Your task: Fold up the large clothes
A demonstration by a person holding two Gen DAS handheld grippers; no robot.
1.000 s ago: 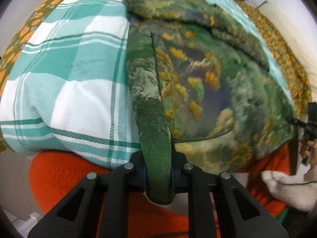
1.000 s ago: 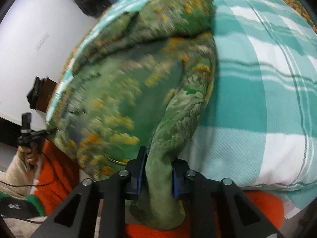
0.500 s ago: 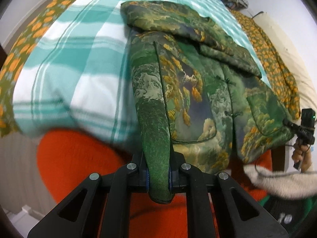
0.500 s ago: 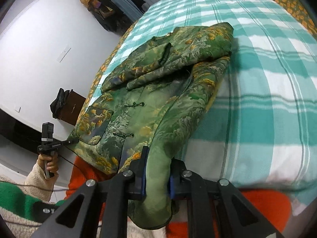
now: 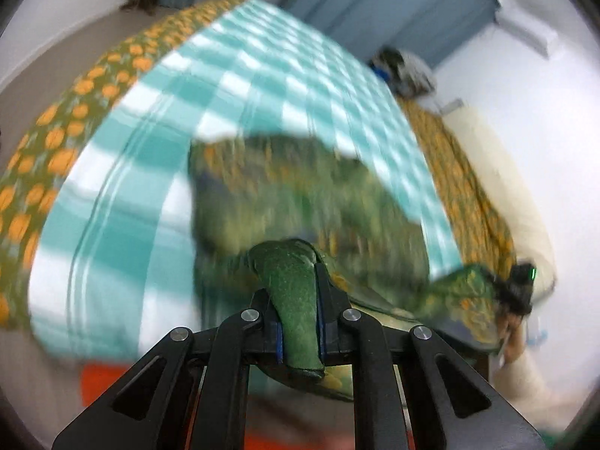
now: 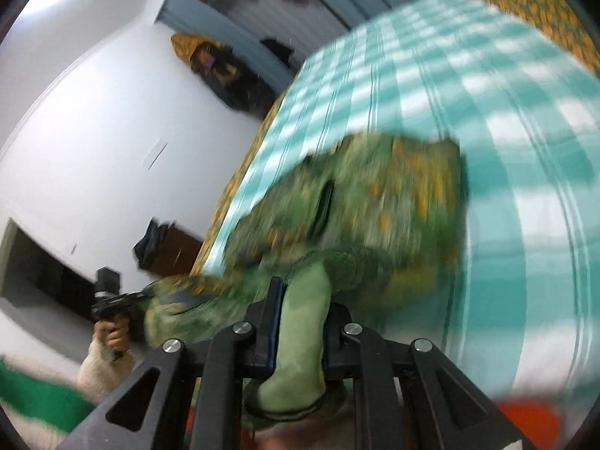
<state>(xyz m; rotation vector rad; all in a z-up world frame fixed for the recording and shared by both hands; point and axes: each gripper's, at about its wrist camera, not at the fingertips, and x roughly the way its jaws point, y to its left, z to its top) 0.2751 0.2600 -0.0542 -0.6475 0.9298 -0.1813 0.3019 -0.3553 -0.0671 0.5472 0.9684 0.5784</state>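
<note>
A green jacket with an orange and yellow landscape print (image 5: 300, 195) (image 6: 375, 206) lies on a bed with a teal and white checked cover (image 5: 123, 172) (image 6: 525, 150). Its near hem is raised off the bed, and both views are blurred by motion. My left gripper (image 5: 298, 300) is shut on one corner of the hem, the dark green lining pinched between its pads. My right gripper (image 6: 303, 322) is shut on the other hem corner. In each view the opposite gripper (image 5: 513, 285) (image 6: 112, 300) shows at the edge, a hand around its handle, with jacket cloth running to it.
An orange-patterned sheet (image 5: 56, 138) (image 6: 532, 11) borders the checked cover. An orange blanket (image 5: 101, 378) hangs at the bed's near end. Clothes are piled at the far corner (image 5: 405, 71). White walls, a blue door (image 5: 393, 3) and a dark wooden stand (image 6: 165, 247) surround the bed.
Both grippers have risen and tilted up, lifting the jacket's hem off the bed edge. The room beyond the bed has come into view. Both grips on the hem corners hold.
</note>
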